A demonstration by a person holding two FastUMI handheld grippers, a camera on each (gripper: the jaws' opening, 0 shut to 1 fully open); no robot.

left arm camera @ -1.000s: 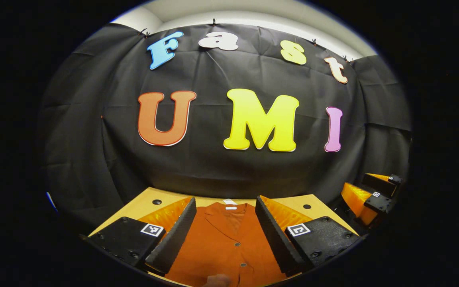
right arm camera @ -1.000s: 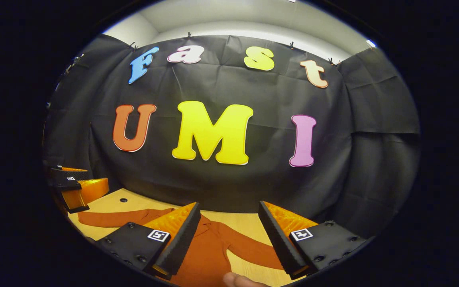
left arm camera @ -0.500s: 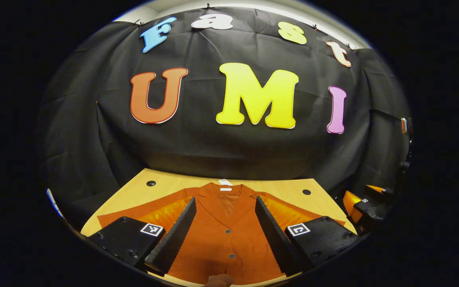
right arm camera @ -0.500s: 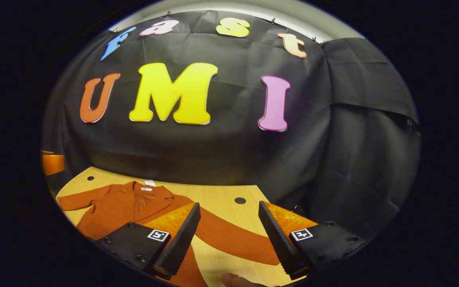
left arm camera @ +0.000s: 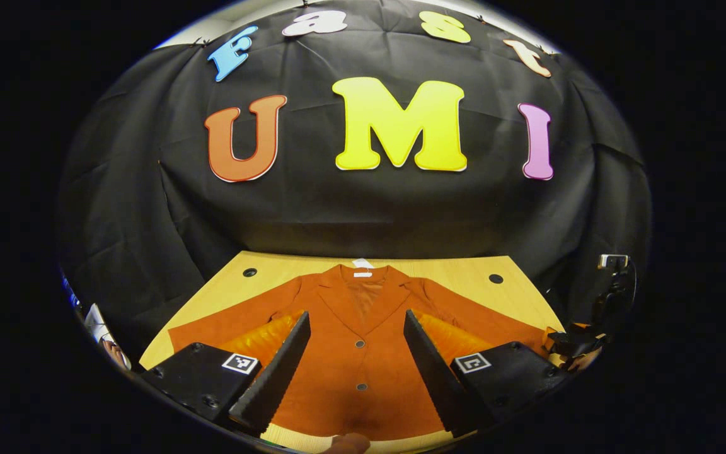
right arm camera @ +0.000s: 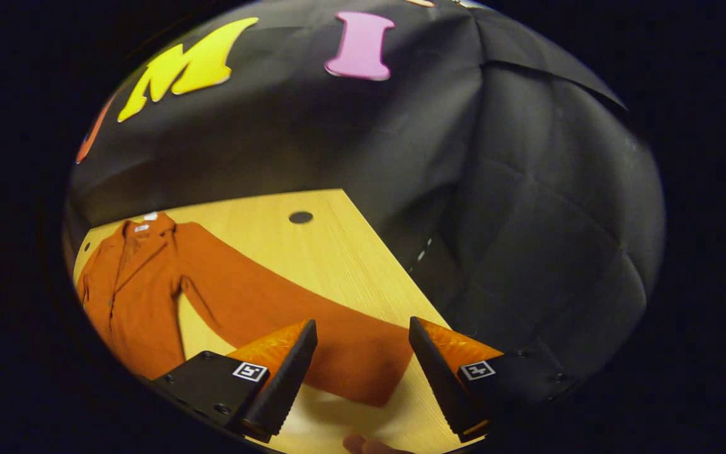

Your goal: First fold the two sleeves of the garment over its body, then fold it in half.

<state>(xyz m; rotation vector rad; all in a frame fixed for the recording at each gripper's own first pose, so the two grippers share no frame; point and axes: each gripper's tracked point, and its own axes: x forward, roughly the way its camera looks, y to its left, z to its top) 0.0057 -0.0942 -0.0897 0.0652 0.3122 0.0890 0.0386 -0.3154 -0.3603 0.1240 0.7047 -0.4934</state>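
A rust-orange buttoned jacket (left arm camera: 357, 328) lies flat on the wooden table (left arm camera: 451, 271), collar toward the wall, both sleeves spread out to the sides. My left gripper (left arm camera: 355, 378) hangs open above the jacket's front, nothing between its fingers. In the right gripper view the jacket's body (right arm camera: 130, 296) is at the left and one long sleeve (right arm camera: 287, 315) runs out to the cuff. My right gripper (right arm camera: 360, 372) stands open just above that cuff end, holding nothing. The right gripper (left arm camera: 574, 345) also shows small at the right edge of the left gripper view.
The table (right arm camera: 338, 252) ends close to the right of the sleeve cuff, with black cloth hanging beyond it. Round holes (left arm camera: 249, 272) (left arm camera: 496, 278) sit in the far corners of the tabletop. A fingertip (right arm camera: 369, 445) shows at the bottom edge.
Both grippers tipped downward, so more of the table and jacket shows. The right gripper swung right and came down over the sleeve's cuff. Both stayed open.
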